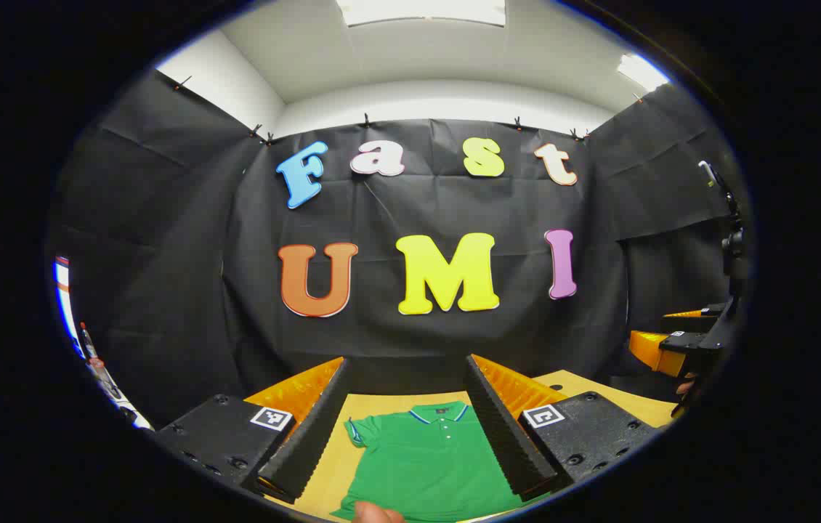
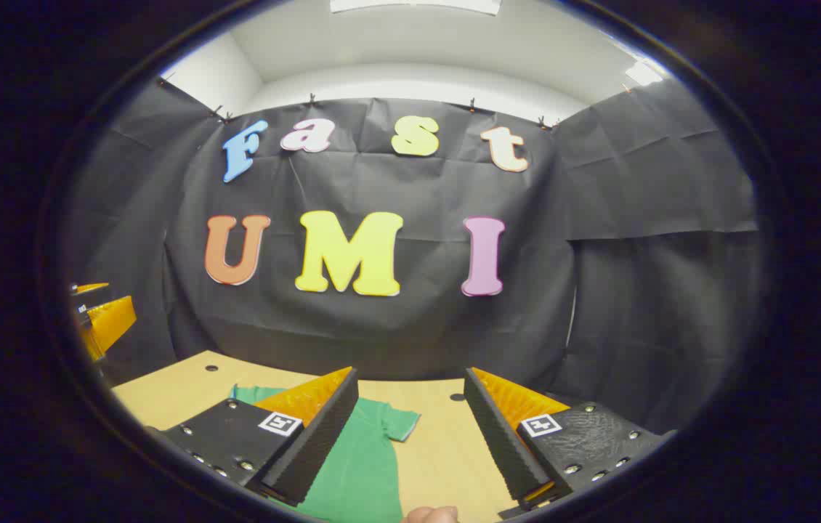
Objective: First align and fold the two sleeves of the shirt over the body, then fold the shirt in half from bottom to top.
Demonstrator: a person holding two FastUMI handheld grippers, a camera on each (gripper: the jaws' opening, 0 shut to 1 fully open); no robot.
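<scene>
- Green shirt (image 1: 429, 465) lies flat on the counter (image 1: 603, 388), front side up, collar and button placket visible in the left gripper view.
- Orientation: collar points away from me toward the booth wall, hem toward me; long axis runs near-to-far.
- Progress, as I judge it: nothing folded yet. In the right gripper view one short sleeve (image 2: 394, 421) is spread out sideways on the counter, not over the body. In the left gripper view the other sleeve (image 1: 357, 431) also looks spread, partly behind my finger. Both sleeve folds and the bottom-to-top fold remain.
- My left gripper (image 1: 406, 425): jaws wide apart, holding nothing, raised above the shirt's chest.
- My right gripper (image 2: 410, 428): jaws wide apart, empty, over the sleeve side of the shirt and the bare counter beside it.
- Neither gripper touches the fabric, as far as I can tell.
</scene>
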